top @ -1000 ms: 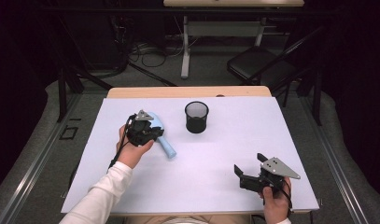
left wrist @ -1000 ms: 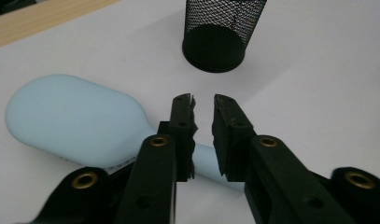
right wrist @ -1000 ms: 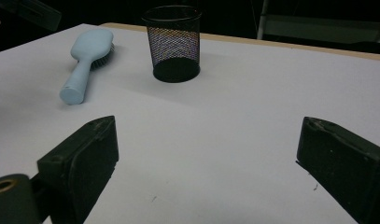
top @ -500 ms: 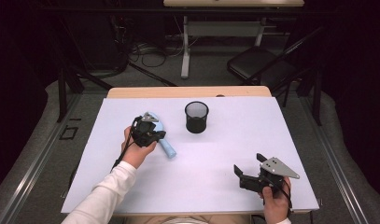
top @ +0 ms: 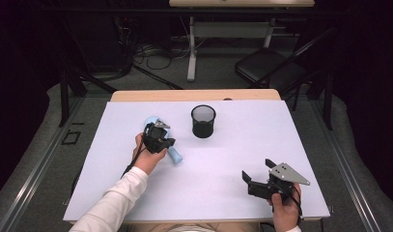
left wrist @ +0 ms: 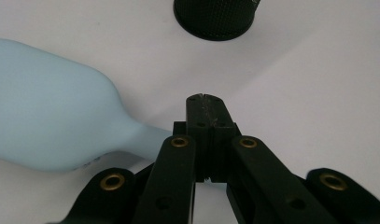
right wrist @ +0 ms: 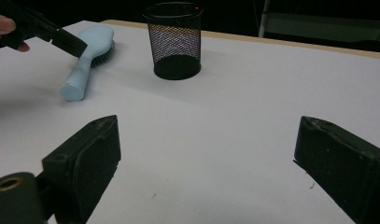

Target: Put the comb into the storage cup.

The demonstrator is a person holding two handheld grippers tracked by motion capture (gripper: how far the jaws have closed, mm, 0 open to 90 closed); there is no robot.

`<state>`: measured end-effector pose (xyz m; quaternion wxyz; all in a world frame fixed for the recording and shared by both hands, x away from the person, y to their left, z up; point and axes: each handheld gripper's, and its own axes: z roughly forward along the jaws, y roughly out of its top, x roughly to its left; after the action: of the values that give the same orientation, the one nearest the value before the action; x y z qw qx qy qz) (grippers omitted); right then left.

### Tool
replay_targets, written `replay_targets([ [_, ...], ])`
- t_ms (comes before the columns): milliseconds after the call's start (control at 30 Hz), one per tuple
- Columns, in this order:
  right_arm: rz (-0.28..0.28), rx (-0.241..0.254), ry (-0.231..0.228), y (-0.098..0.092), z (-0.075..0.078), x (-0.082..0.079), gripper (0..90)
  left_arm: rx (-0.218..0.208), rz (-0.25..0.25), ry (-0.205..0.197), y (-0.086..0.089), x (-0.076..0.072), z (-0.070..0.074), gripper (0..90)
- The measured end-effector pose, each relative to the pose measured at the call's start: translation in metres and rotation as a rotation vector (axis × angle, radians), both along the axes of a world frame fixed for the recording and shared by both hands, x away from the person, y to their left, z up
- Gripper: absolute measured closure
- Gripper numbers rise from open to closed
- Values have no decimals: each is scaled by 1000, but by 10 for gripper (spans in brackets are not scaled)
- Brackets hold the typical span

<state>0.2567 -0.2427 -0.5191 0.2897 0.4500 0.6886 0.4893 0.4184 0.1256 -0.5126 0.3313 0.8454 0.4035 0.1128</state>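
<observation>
No readable writing, label, brand, number or sign appears anywhere in these views. A faint dark speckling near the lower edge of the pale blue hairbrush (left wrist: pixel 47 121) in the left gripper view is too blurred to tell whether it is lettering at all; the black mesh cup (top: pixel 203 121) and the white table cover (top: pixel 223 183) carry no marking.

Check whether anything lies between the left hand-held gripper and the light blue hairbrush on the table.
Nothing visible does. The left hand-held gripper is right at the hairbrush, jaws shut together above its handle, with bare white table around them. The mesh cup stands off to the side, apart from both.
</observation>
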Motion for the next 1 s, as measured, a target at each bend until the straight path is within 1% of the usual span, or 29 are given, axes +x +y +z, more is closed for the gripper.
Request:
replay_targets([
  [33, 0, 0, 0, 0, 0, 0, 68, 0, 0, 0, 0, 0, 0, 900],
  [100, 0, -1, 1, 0, 0, 0, 68, 14, -3, 8, -3, 2, -5, 900],
  [133, 1, -1, 1, 0, 0, 0, 68, 14, -3, 8, -3, 2, -5, 900],
  [267, 2, -2, 1, 0, 0, 0, 68, 18, -4, 32, -9, 4, -13, 900],
  [333, 3, -2, 1, 0, 0, 0, 68, 22, -8, 35, -11, 5, -15, 900],
  [600, 5, 0, 5, 0, 0, 0, 69, 24, -13, 44, -19, 6, -21, 900],
  [700, 6, -2, 3, 0, 0, 0, 69, 34, -18, 52, -23, 6, -24, 900],
  [933, 6, -2, 6, -1, 0, 0, 69, 41, -21, 62, -26, 7, -26, 900],
  [1000, 4, -1, 6, -1, 0, 0, 71, 47, -28, 67, -27, 7, -27, 900],
])
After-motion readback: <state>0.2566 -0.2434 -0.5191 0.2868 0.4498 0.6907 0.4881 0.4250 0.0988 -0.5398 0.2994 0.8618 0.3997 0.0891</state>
